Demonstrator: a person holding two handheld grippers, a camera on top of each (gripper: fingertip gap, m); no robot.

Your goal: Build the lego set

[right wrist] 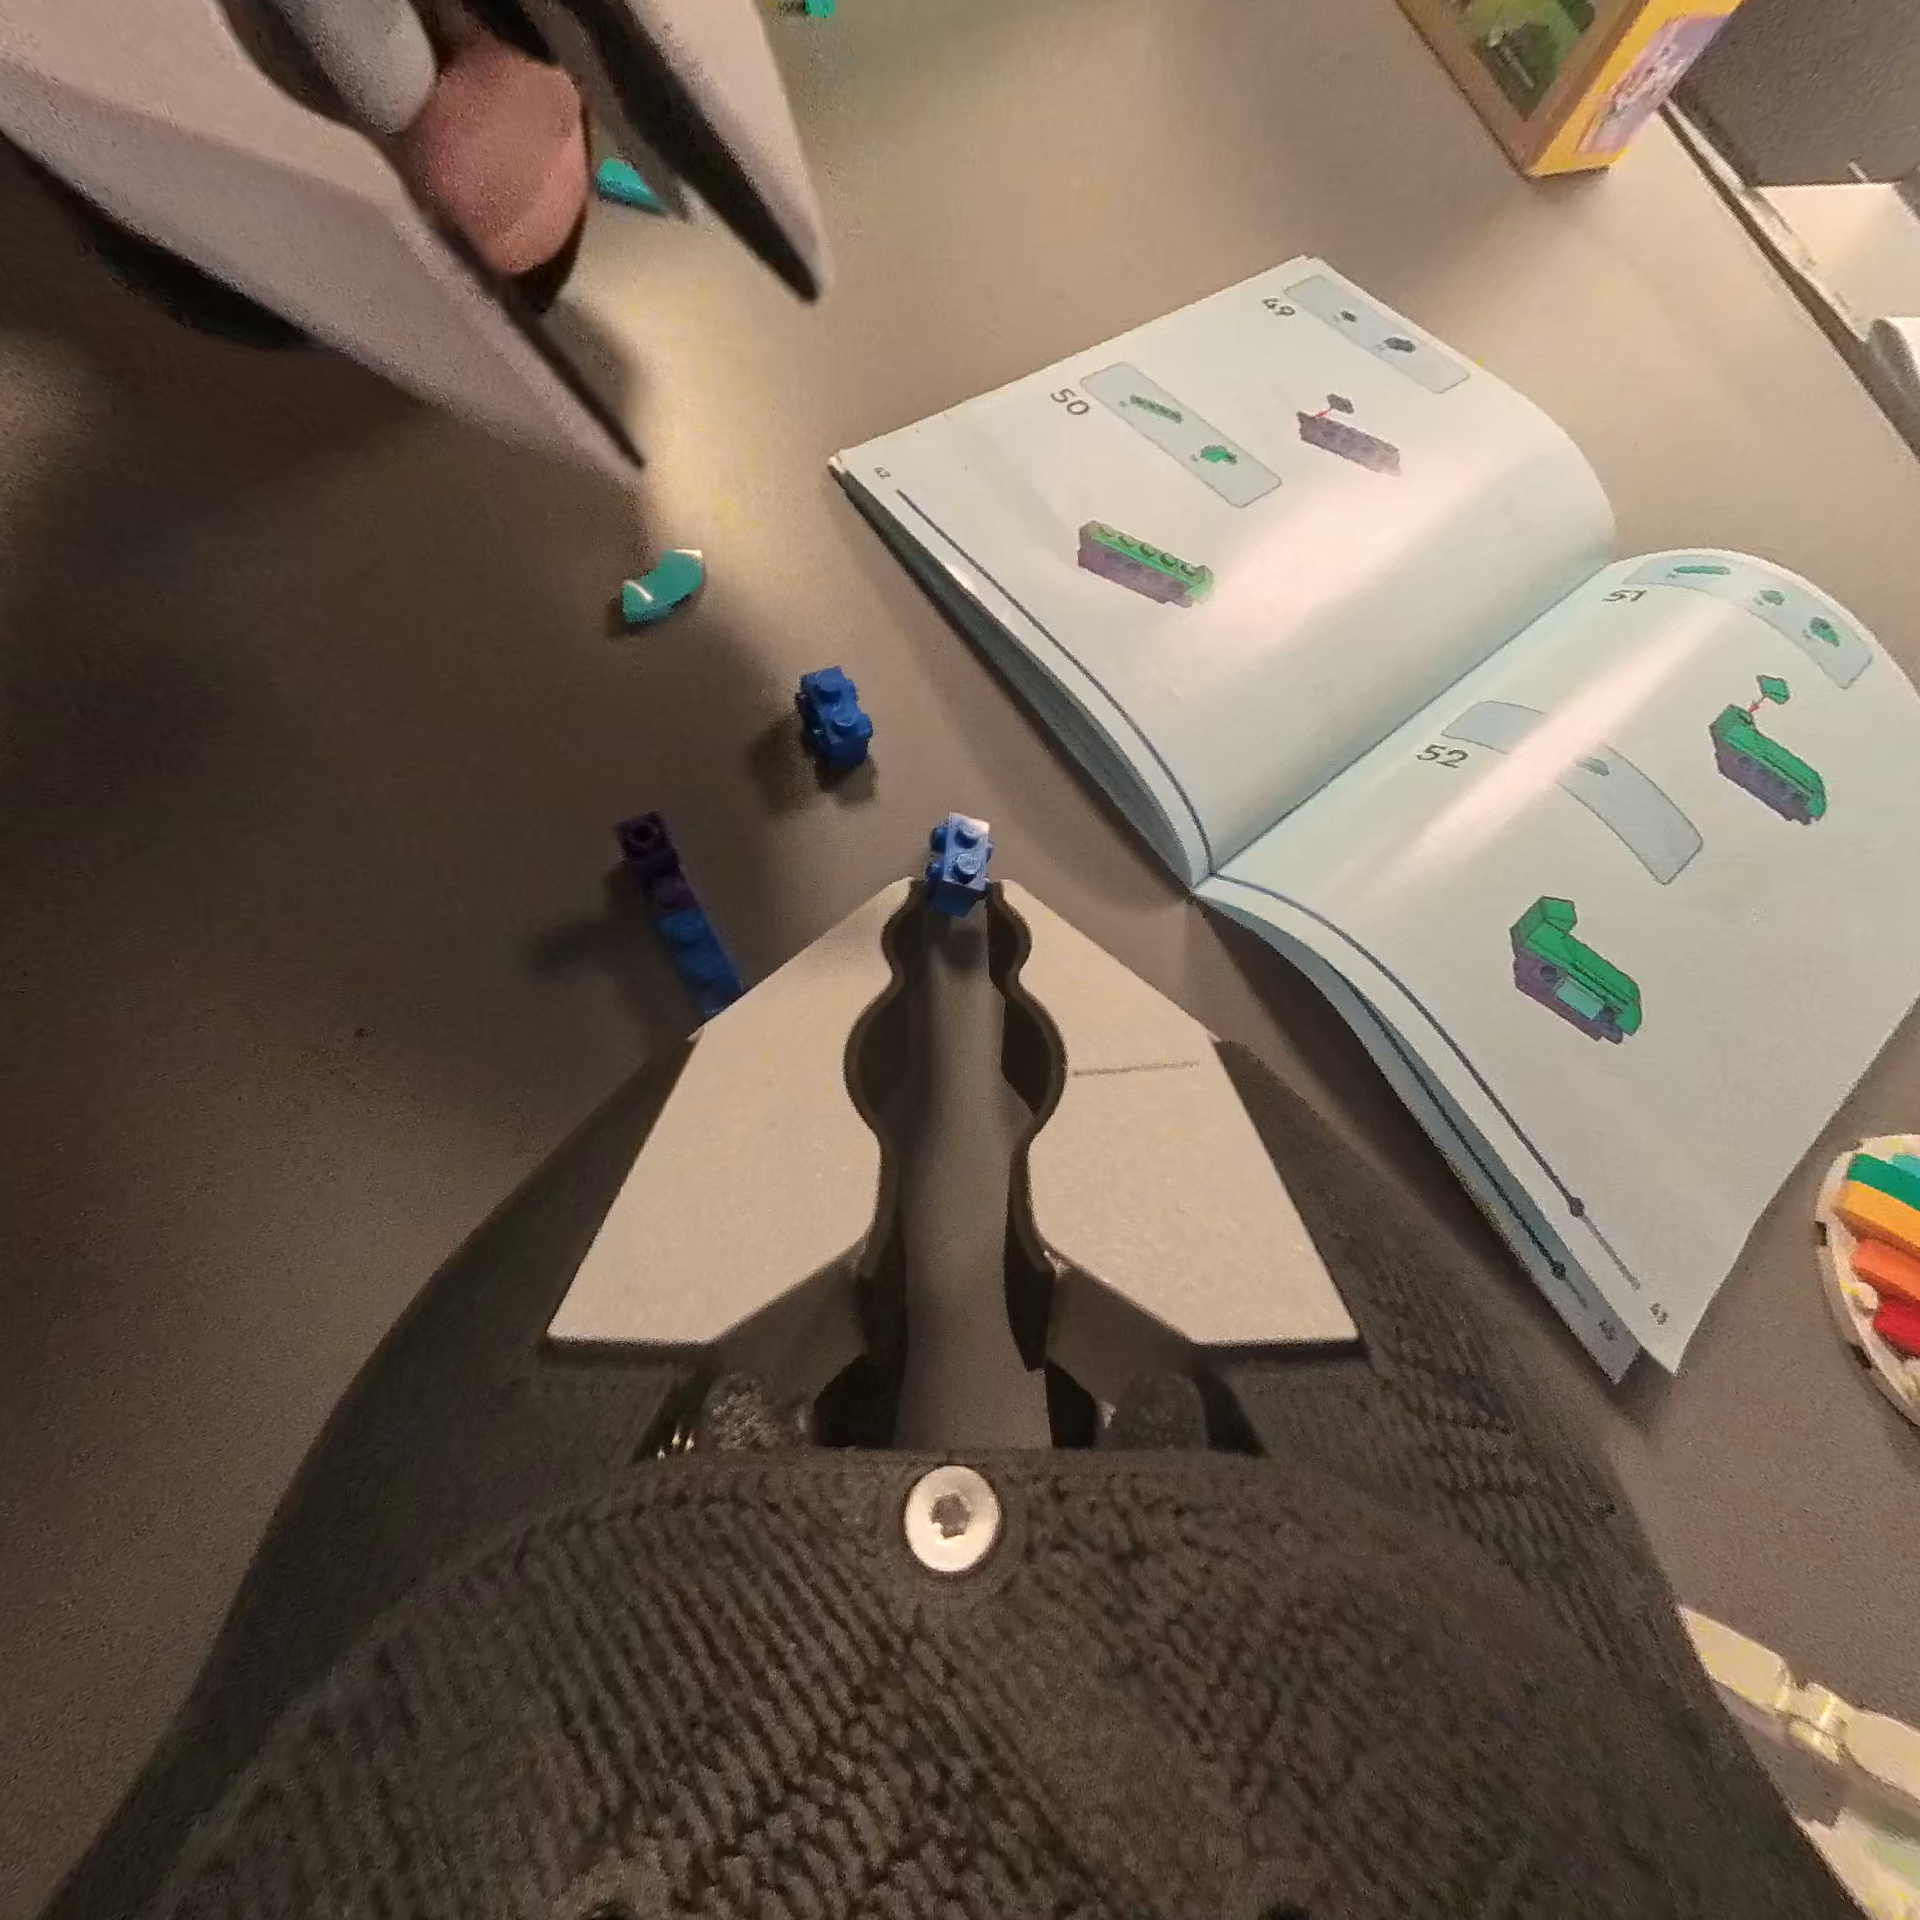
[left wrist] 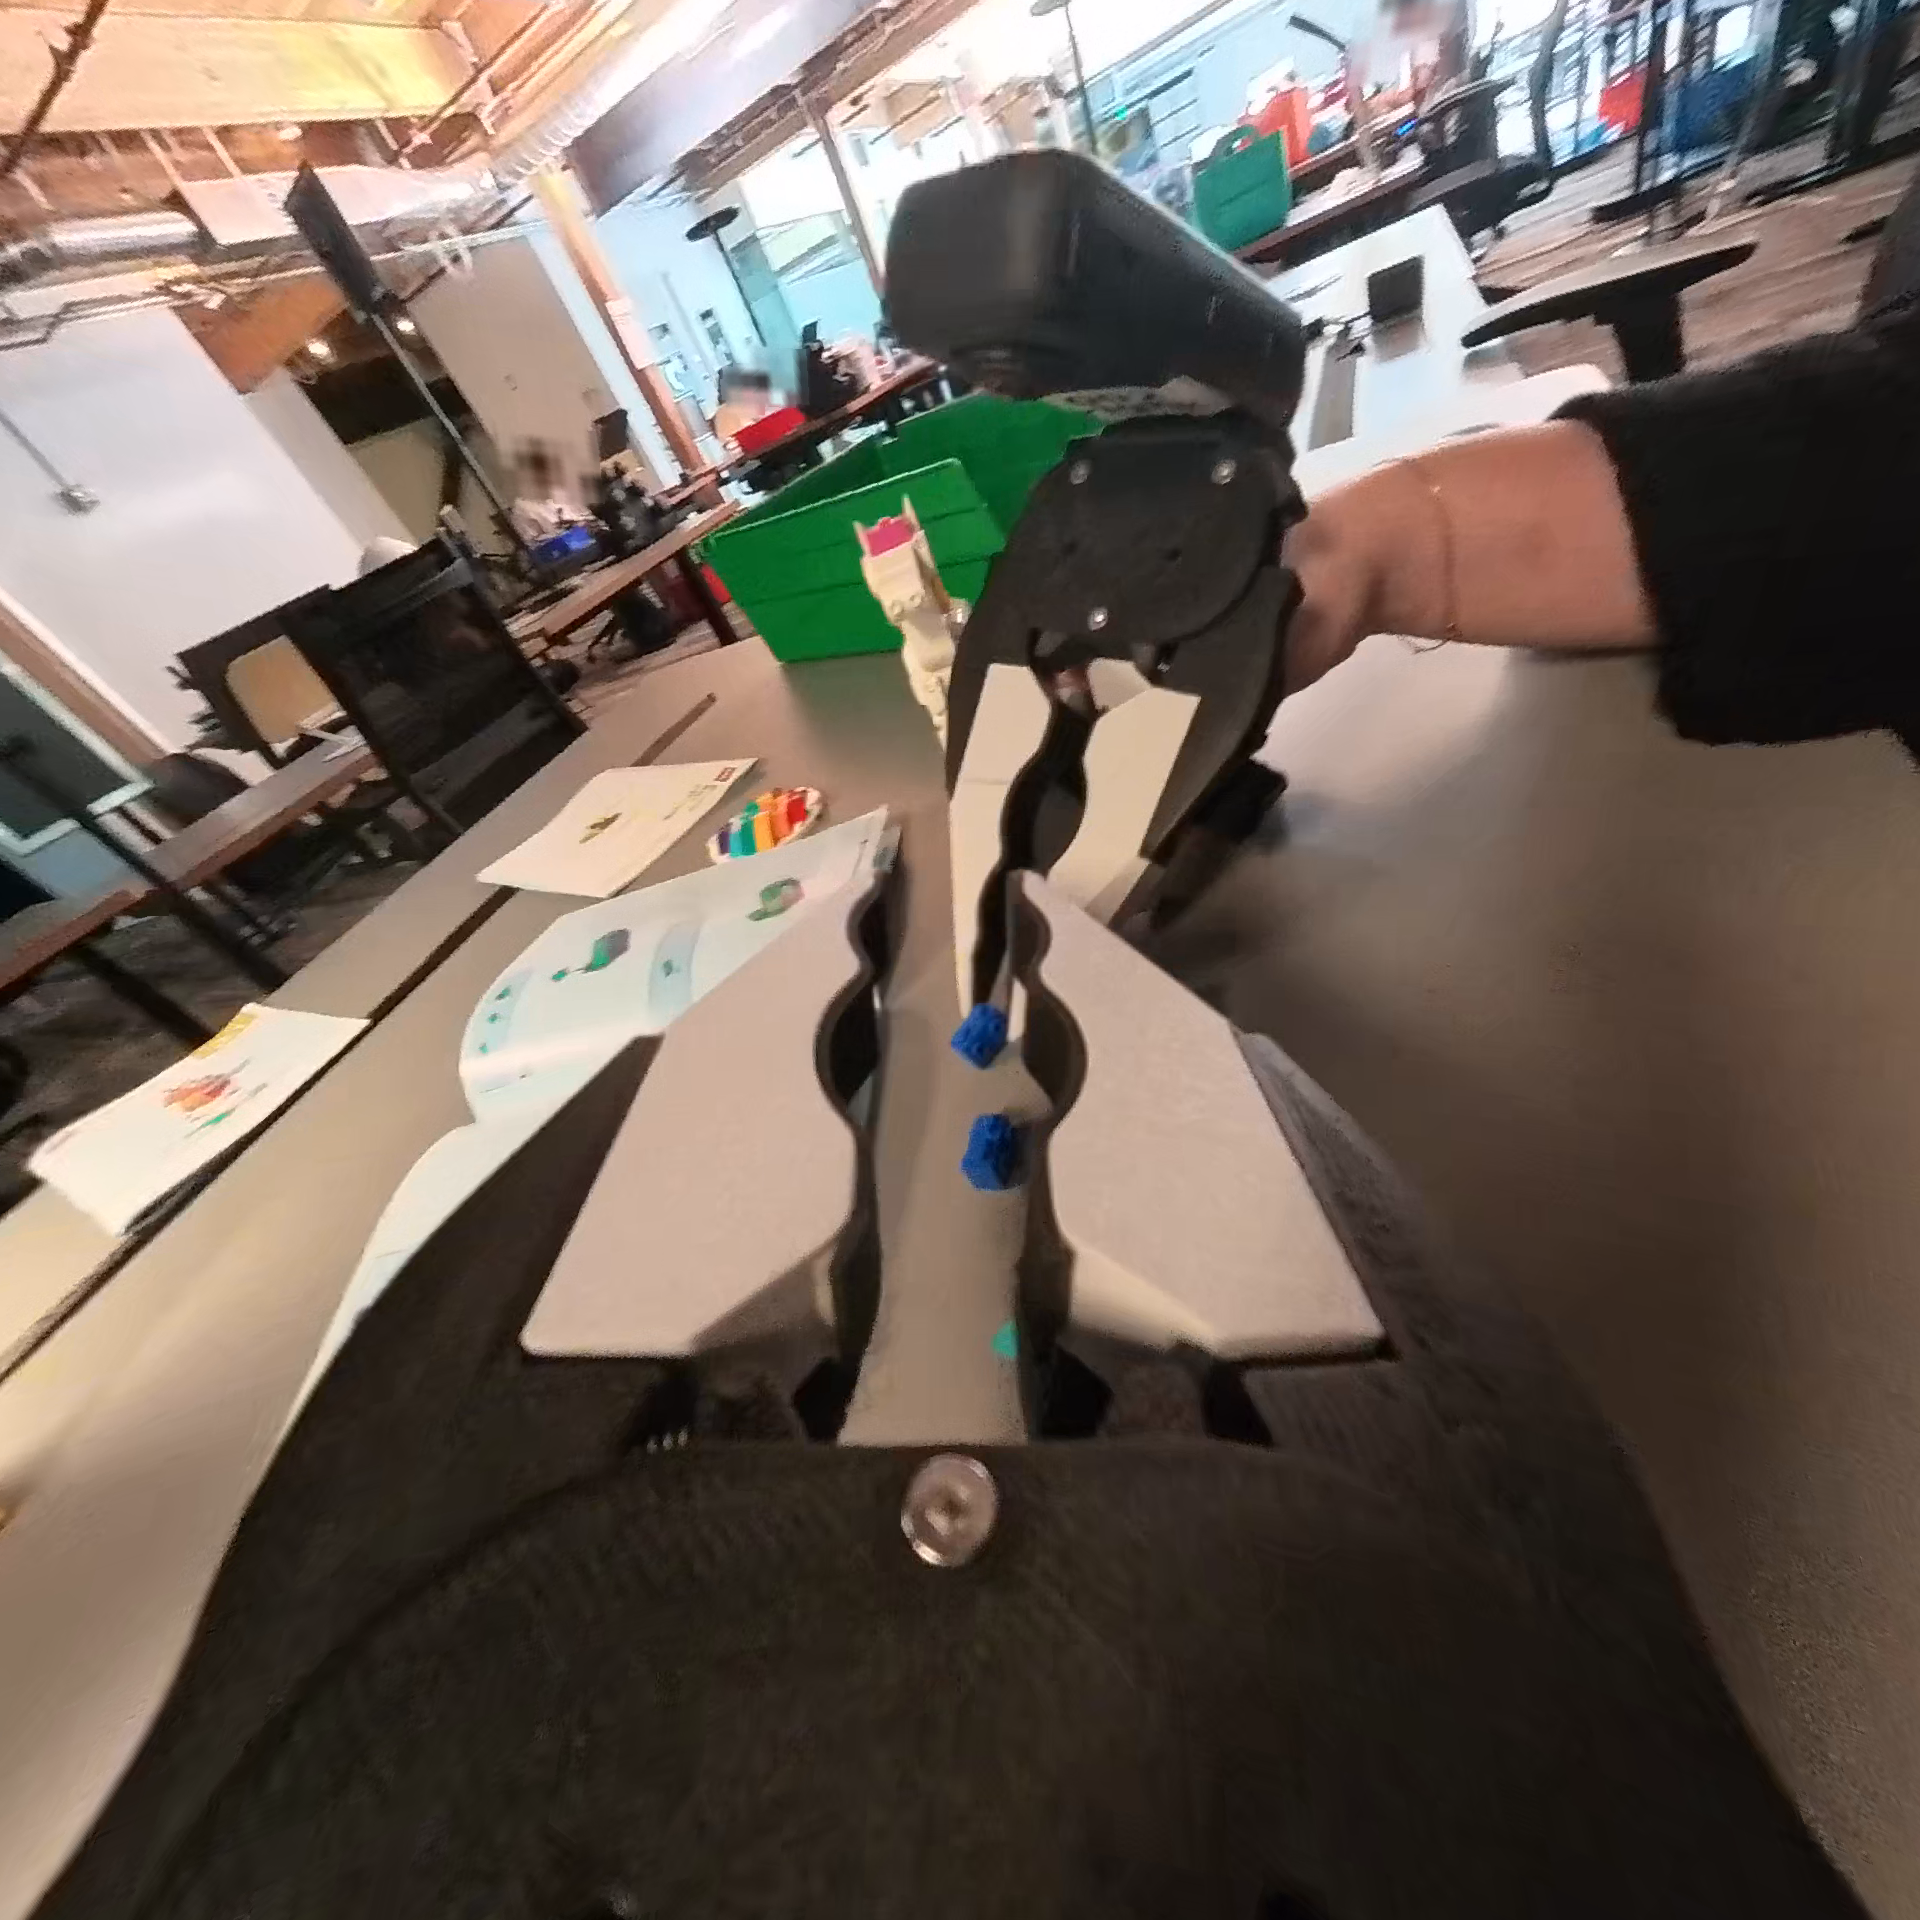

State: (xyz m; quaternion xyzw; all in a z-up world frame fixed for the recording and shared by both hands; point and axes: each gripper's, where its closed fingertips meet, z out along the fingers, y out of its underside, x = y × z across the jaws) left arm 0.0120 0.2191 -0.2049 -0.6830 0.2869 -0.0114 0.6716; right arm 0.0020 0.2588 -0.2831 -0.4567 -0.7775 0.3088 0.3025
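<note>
Above the grey worktop (right wrist: pixel 312 935), my right tool (right wrist: pixel 958 883) pinches a small blue brick (right wrist: pixel 960 864) at its tips, while my left tool (left wrist: pixel 961 904) hangs released over another blue brick (right wrist: pixel 834 717) beside the open instruction booklet (right wrist: pixel 1351 644).

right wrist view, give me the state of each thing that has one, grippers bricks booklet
right gripper: shut on a small blue brick at its fingertips
left gripper: open, nothing between its fingers, above the table
second blue brick: loose on the table
purple and blue strip: assembled, lying flat, partly hidden by the right gripper
teal curved piece: loose on the table
instruction booklet: open, lying flat
</note>
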